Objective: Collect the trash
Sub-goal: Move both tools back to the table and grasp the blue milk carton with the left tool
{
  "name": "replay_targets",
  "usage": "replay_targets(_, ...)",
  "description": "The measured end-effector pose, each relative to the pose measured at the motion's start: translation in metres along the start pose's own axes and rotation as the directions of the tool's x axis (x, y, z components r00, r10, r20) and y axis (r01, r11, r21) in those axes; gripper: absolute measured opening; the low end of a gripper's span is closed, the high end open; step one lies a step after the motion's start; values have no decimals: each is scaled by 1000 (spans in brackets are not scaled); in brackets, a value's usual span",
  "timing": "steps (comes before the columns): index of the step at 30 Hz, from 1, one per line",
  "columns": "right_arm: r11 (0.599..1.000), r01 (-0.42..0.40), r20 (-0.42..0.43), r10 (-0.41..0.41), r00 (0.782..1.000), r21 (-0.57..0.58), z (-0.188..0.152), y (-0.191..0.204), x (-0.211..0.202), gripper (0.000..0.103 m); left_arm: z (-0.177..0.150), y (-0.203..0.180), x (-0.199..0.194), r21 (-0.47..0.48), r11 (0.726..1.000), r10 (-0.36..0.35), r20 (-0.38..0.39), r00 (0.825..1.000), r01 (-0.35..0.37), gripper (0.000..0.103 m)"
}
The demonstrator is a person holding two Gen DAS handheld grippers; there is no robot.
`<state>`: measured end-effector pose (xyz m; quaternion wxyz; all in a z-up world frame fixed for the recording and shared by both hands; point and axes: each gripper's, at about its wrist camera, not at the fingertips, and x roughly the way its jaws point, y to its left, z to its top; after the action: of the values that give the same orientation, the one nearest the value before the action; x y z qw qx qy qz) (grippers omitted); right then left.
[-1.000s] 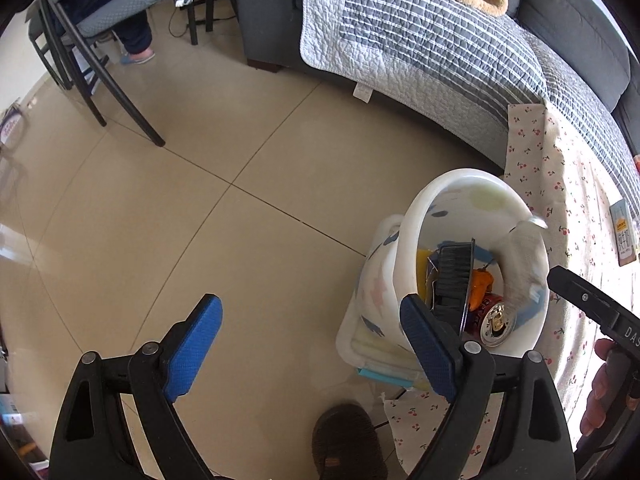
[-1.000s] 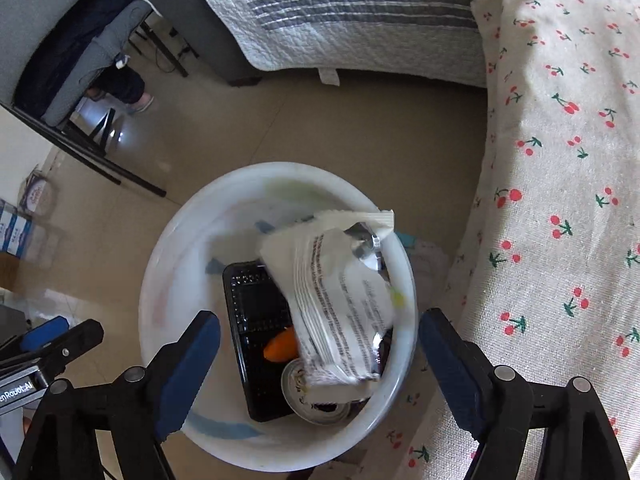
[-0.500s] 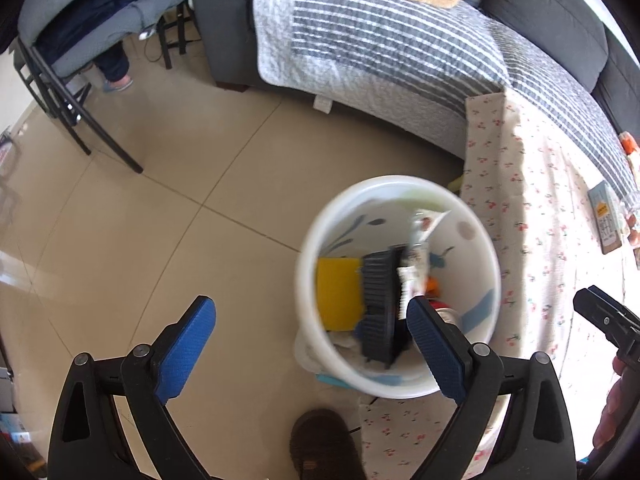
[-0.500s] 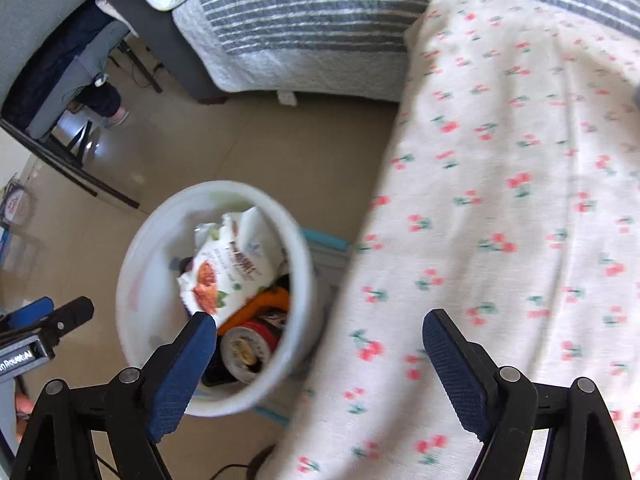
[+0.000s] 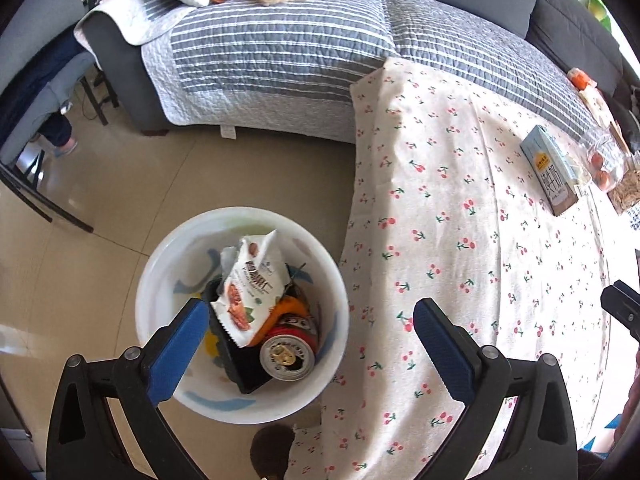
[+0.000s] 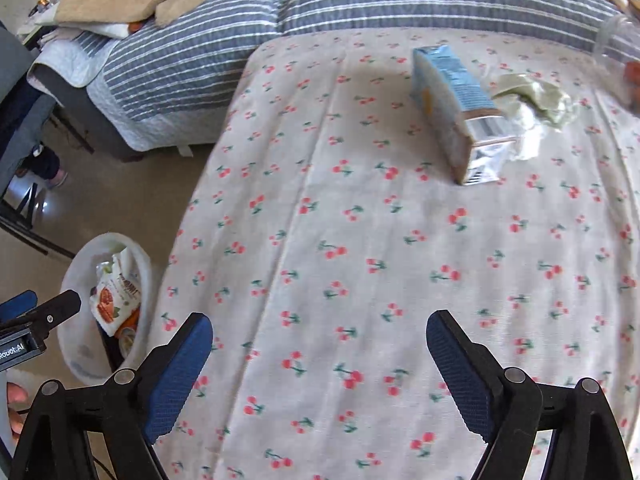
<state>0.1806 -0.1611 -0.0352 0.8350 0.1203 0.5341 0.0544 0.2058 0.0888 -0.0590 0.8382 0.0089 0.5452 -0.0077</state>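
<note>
A white bin stands on the floor beside the cherry-print table. It holds a snack bag, a red can and a black tray. My left gripper hangs over the bin's right rim, its jaws opening with nothing between them. My right gripper is over the tablecloth, its jaws also opening and empty. Farther along the table lie a blue milk carton and a crumpled wrapper. The bin shows at the lower left of the right wrist view.
A sofa with a striped quilt runs behind the table. A chair stands at the left on the tiled floor. A clear container with orange items sits at the table's far right. A shoe is near the bin.
Both grippers have swung right, from over the bin toward the table, and their jaws stand a little wider. The snack bag now lies settled in the bin.
</note>
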Motion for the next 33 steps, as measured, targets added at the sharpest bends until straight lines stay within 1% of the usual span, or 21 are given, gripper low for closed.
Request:
replay_targets(3, 999, 42, 28, -42, 999, 15, -2, -24, -16, 92, 5, -22, 1, 14, 1000, -9, 14, 1000, 9, 103)
replay_targets(4, 998, 54, 41, -55, 998, 18, -2, -33, -20, 94, 6, -30, 0, 18, 1000, -8, 22, 1000, 7, 103)
replay_targets(5, 997, 68, 55, -69, 996, 21, -3, -39, -25, 99, 8, -38, -1, 23, 1000, -1, 33, 999, 0, 103)
replay_targets(6, 996, 81, 71, -83, 994, 21, -4, -48, -31, 102, 10, -46, -2, 28, 1000, 8, 44, 999, -9, 103)
replay_targets(8, 993, 114, 104, -115, 988, 15, -6, -60, -41, 103, 13, -62, -6, 35, 999, 12, 67, 998, -15, 103)
replay_targets(12, 981, 191, 132, -188, 973, -14, -11, -79, -53, 103, 23, -91, -12, 22, 999, -38, 89, 995, 37, 103)
replay_targets(16, 978, 206, 121, -207, 971, 20, -16, -106, -64, 103, 32, -125, -18, 31, 998, -52, 119, 992, 49, 103)
replay_targets(19, 979, 191, 112, -198, 974, 71, -23, -130, -73, 103, 40, -151, -22, 25, 997, -77, 137, 988, 74, 103)
replay_targets(21, 977, 191, 111, -201, 973, 94, -26, -145, -79, 103, 47, -167, -20, 21, 996, -93, 130, 987, 91, 103)
replay_targets(23, 970, 215, 107, -227, 968, 111, -31, -160, -82, 103, 54, -185, -17, 33, 995, -101, 120, 988, 98, 103)
replay_targets(25, 963, 232, 78, -244, 967, 134, -33, -177, -83, 103, 61, -203, -13, 48, 993, -110, 99, 989, 106, 103)
replay_targets(27, 958, 232, 54, -244, 968, 170, -35, -195, -83, 103, 70, -222, -9, 53, 991, -129, 80, 988, 125, 103)
replay_targets(30, 942, 240, 28, -253, 967, 237, -34, -222, -85, 103, 84, -252, 5, 73, 986, -152, 14, 988, 151, 103)
replay_targets(33, 925, 243, 2, -255, 967, 293, -31, -245, -85, 103, 93, -276, 24, 66, 987, -147, -36, 988, 149, 103)
